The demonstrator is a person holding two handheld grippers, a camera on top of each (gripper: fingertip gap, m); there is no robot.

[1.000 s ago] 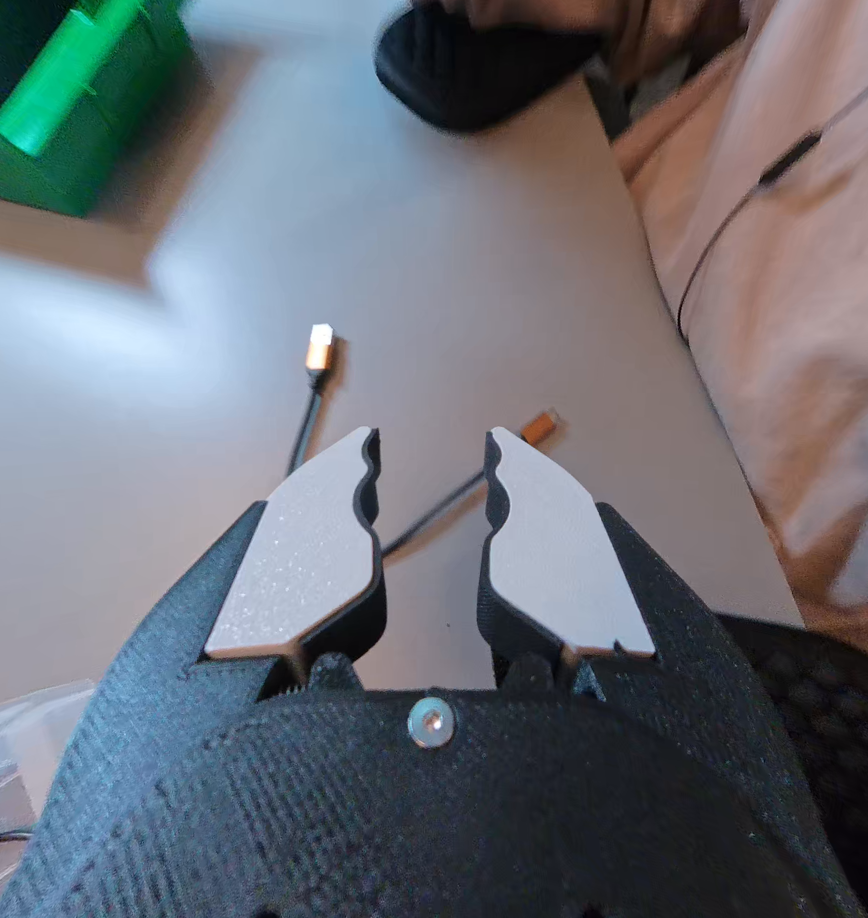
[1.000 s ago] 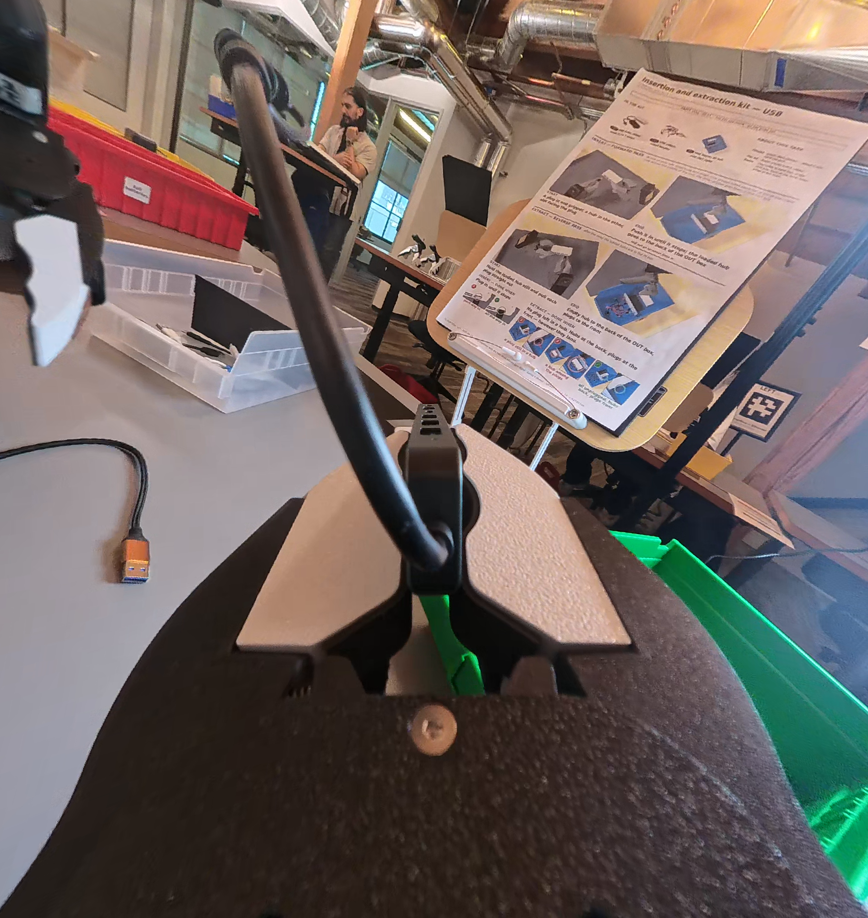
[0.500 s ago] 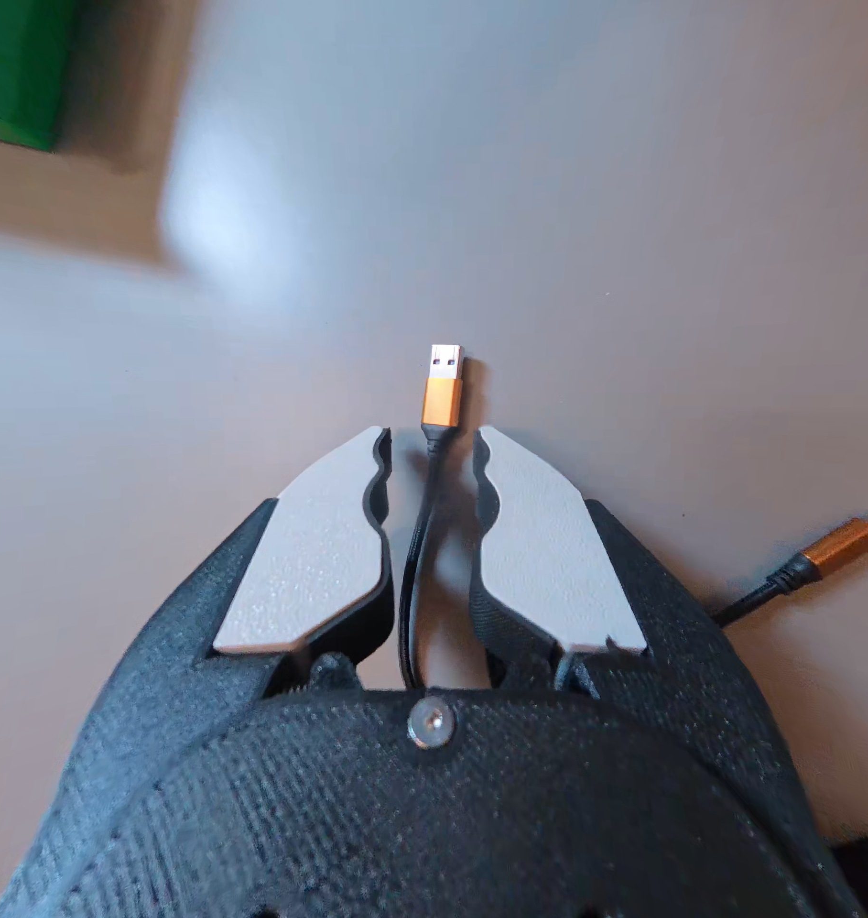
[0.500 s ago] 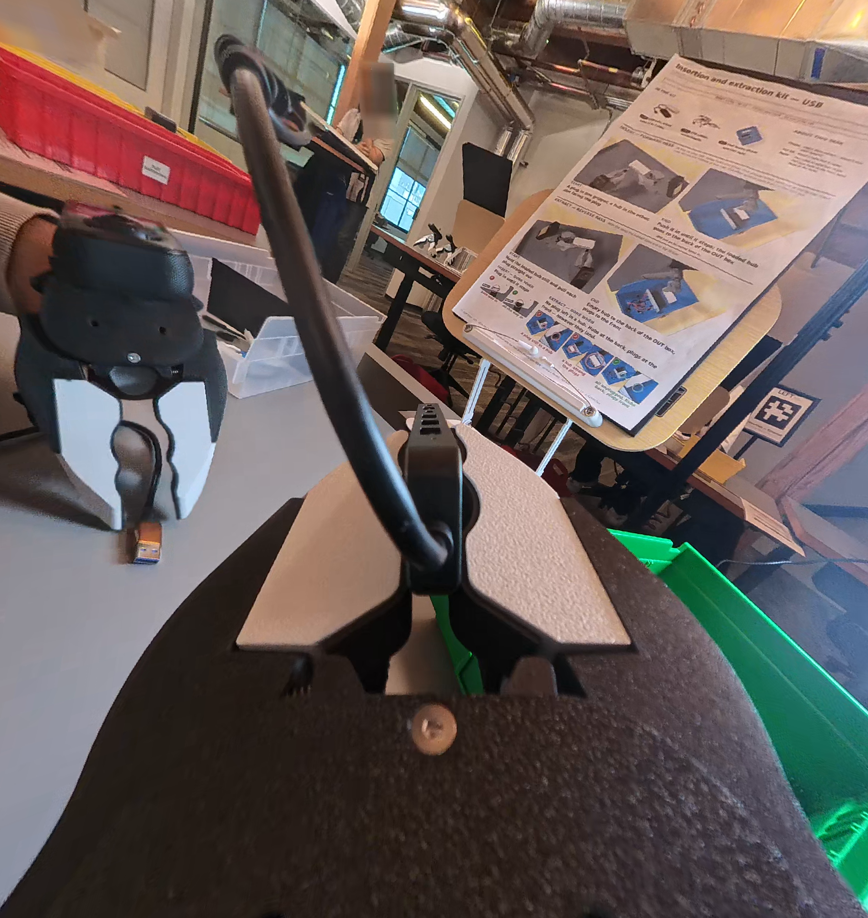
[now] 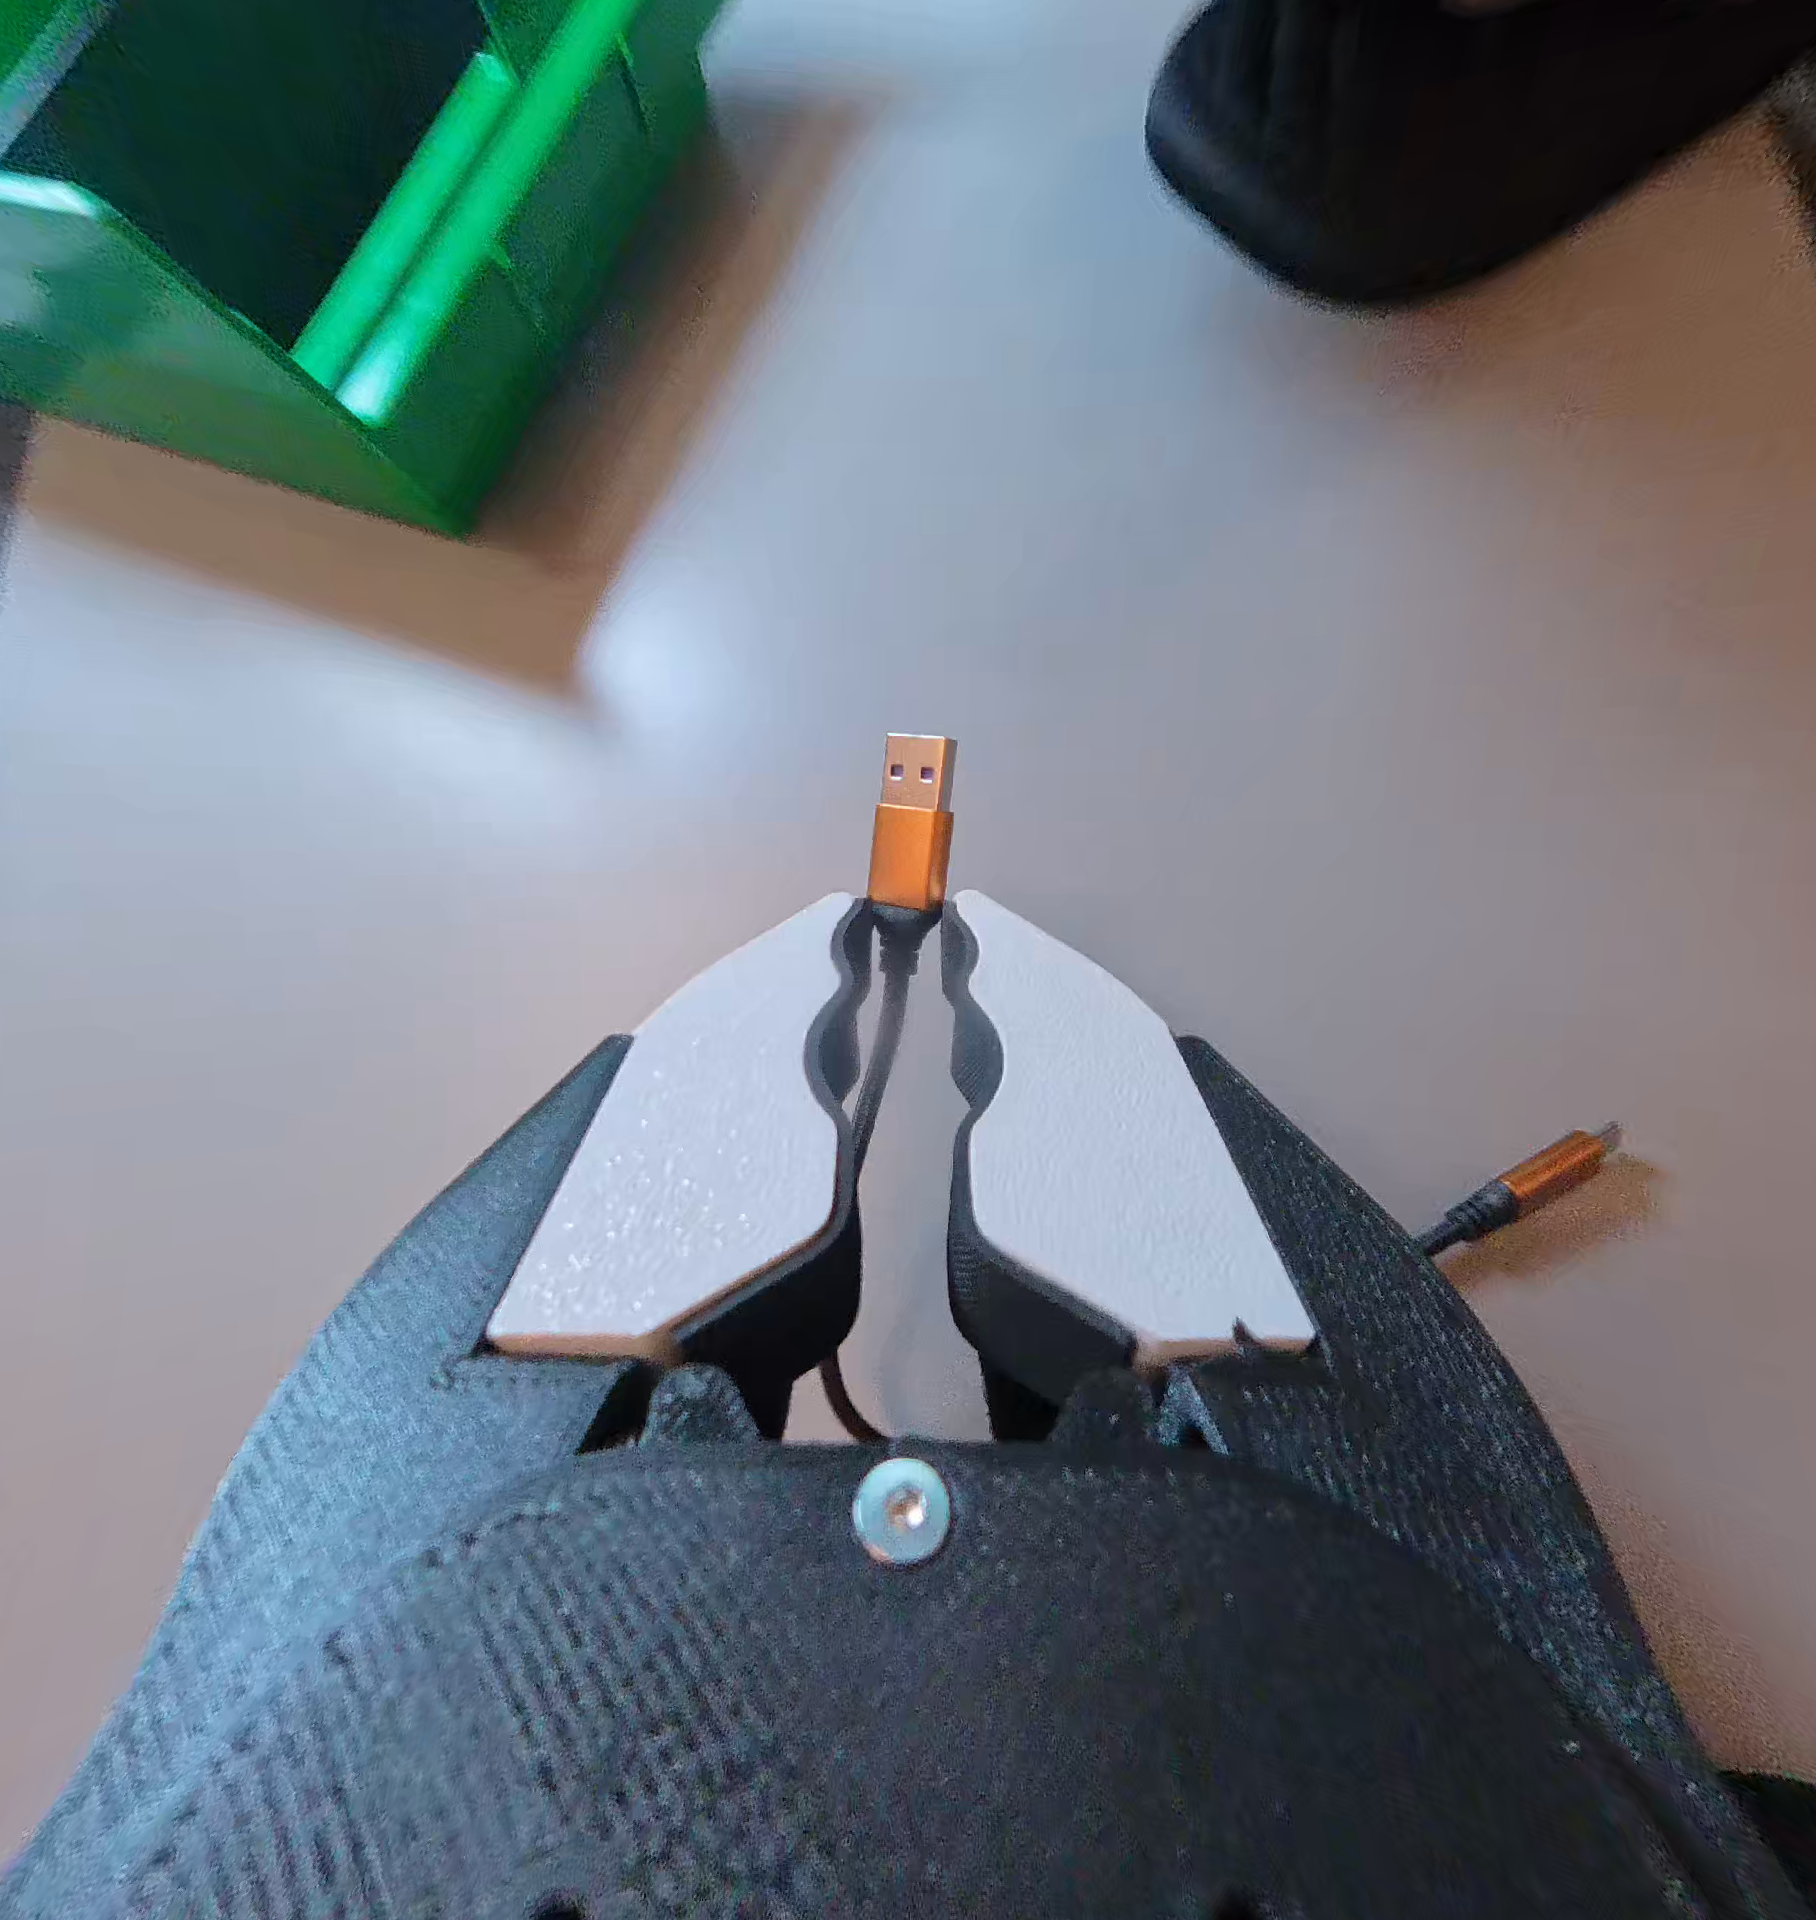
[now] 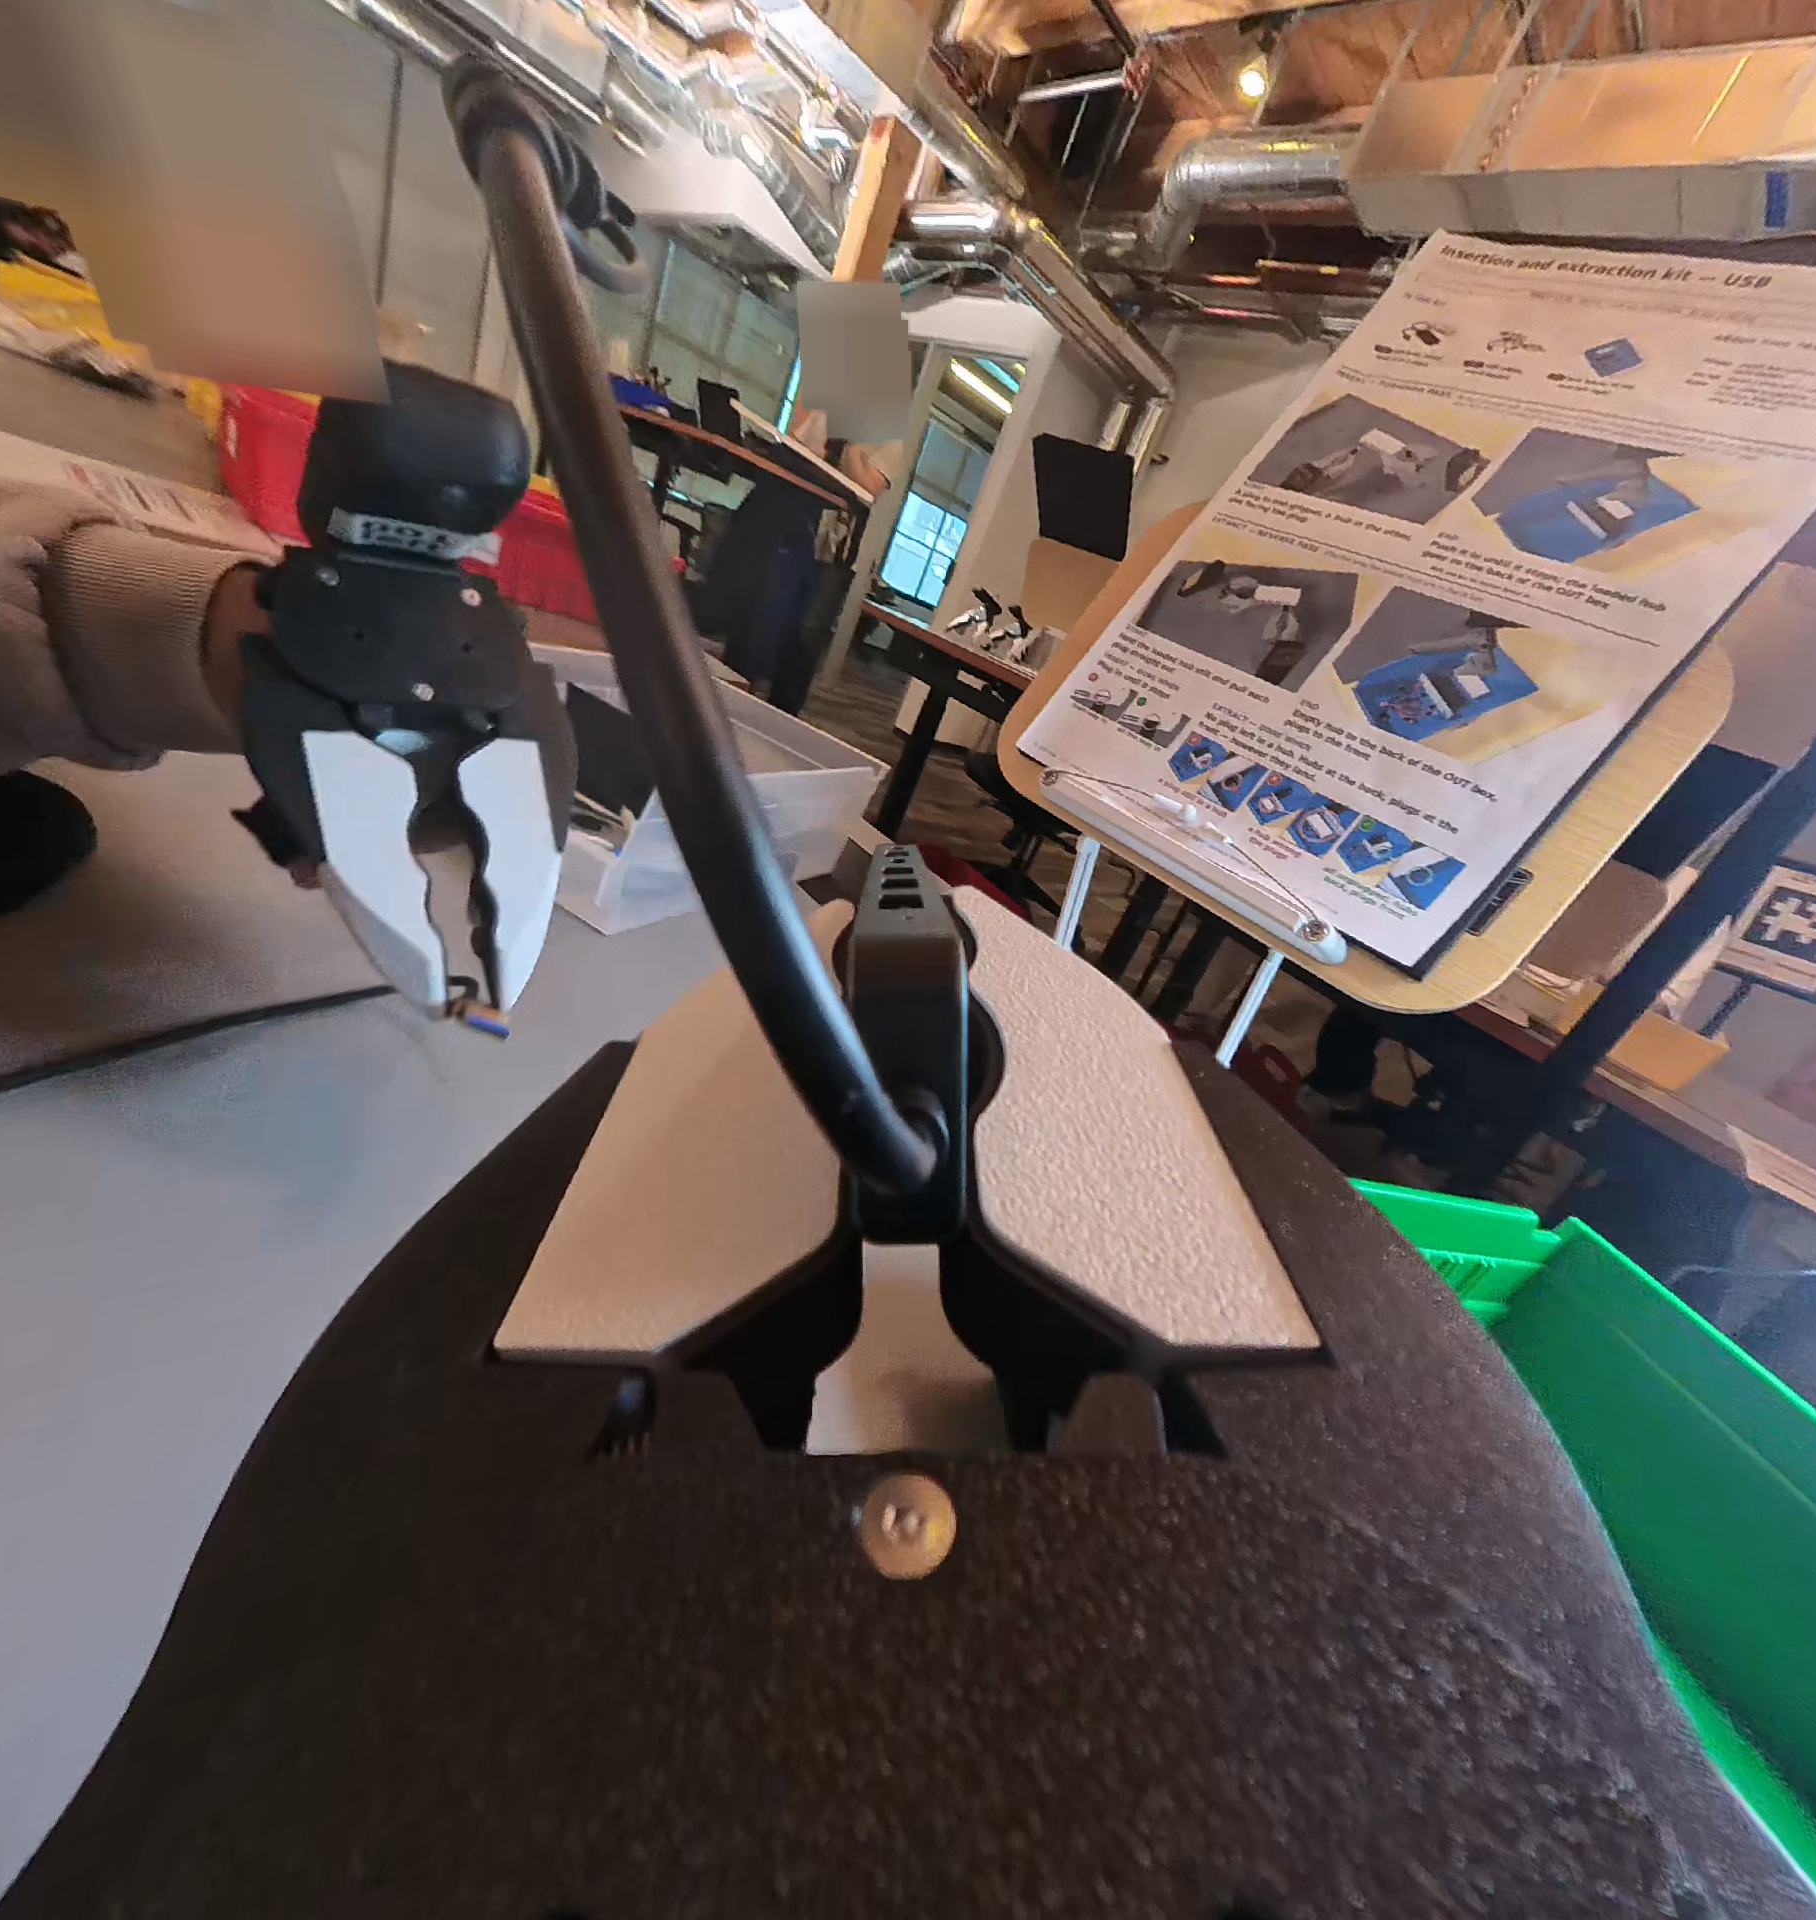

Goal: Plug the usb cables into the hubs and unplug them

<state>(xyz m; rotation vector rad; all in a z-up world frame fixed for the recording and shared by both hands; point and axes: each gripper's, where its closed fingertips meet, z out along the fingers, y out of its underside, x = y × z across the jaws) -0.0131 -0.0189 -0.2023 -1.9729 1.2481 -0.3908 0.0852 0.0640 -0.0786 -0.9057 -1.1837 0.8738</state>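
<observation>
Left gripper (image 5: 906, 906) clamps a USB cable (image 5: 885, 1029) behind its orange plug (image 5: 910, 847); second plug (image 5: 1553, 1172) lies at right, green bin (image 5: 260, 260) upper left. Right gripper (image 6: 904, 914) grips a black hub (image 6: 906, 997), its thick cord (image 6: 655, 623) arcing across the left gripper.

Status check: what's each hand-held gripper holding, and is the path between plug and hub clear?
Left hand-held gripper shut on USB cable, orange plug protruding forward. Right hand-held gripper shut on black hub. Not yet mated. Nothing visible between them.

Bright daylight; glare on table (image 5: 675, 644); blurred edges (fisheye warp).
</observation>
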